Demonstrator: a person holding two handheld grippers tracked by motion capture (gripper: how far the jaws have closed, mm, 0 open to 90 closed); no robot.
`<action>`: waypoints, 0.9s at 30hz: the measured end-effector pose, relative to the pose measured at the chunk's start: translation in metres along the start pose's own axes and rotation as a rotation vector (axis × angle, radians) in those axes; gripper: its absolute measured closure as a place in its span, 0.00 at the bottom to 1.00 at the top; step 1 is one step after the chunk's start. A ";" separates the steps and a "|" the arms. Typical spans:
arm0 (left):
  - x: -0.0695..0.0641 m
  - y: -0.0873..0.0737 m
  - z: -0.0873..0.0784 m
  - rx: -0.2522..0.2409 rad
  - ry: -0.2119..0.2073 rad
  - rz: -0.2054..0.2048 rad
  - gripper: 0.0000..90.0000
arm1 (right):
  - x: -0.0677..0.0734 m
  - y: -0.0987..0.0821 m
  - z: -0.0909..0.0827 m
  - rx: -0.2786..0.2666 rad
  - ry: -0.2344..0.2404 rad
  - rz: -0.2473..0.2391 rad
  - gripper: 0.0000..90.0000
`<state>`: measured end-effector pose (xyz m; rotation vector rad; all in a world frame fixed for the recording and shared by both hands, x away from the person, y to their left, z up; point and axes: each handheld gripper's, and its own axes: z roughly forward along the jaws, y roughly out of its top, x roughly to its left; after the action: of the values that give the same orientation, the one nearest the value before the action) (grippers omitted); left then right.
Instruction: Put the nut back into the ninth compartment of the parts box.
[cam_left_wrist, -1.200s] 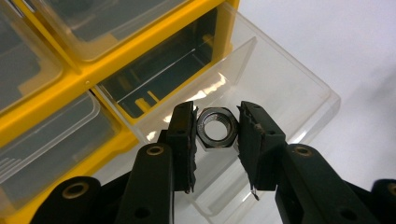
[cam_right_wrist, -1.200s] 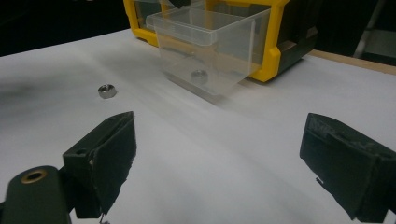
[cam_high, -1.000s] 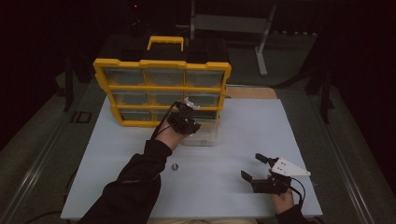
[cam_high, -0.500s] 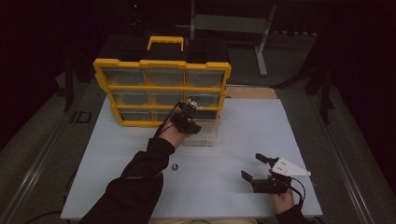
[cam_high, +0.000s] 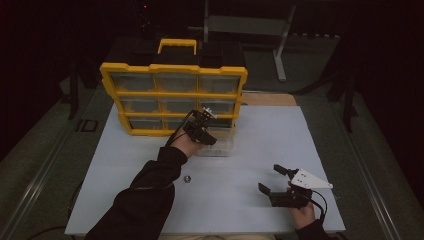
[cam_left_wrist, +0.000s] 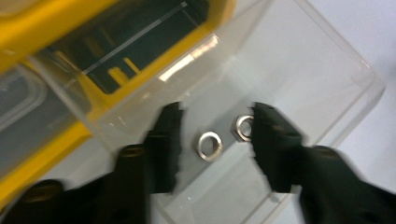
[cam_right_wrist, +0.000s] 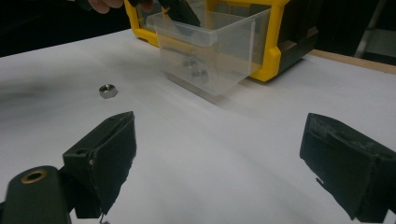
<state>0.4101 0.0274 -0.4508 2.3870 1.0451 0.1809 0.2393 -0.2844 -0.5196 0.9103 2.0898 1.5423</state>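
A dark workshop surrounds the white tabletop (cam_high: 260, 150), where a yellow organizer (cam_high: 172, 97) stands at the far edge with a clear bin (cam_left_wrist: 289, 88) pulled out in front of it. Two nuts (cam_left_wrist: 208, 145) already lie inside that bin, so part of the sorting looks done; a third nut (cam_high: 187, 178) waits loose on the tabletop, near your left elbow and well apart from the bin. That one appears to be what is left, along with sliding the bin back into its slot. Your left claw (cam_left_wrist: 215, 140) hangs over the bin, tipped downward from a raised wrist, its jaws having just been opening, and they now stand apart with nothing clamped, one nut lying on the bin floor below the gap. Your right claw (cam_high: 274, 179) rests low at the near right of the tabletop, jaws spread wide and empty, pointed level toward the bin.
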 end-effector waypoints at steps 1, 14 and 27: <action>0.000 0.001 -0.002 -0.007 -0.003 -0.003 0.49 | 0.000 0.000 0.000 0.000 0.000 0.001 0.12; -0.003 0.002 -0.027 -0.075 -0.025 -0.001 0.06 | 0.000 0.000 0.000 0.000 -0.002 0.000 0.12; 0.001 -0.022 -0.056 -0.139 -0.097 0.029 0.00 | 0.000 0.000 0.000 0.002 -0.003 -0.003 0.12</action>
<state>0.3788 0.0633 -0.4141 2.2635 0.9238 0.1419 0.2390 -0.2841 -0.5194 0.9095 2.0895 1.5370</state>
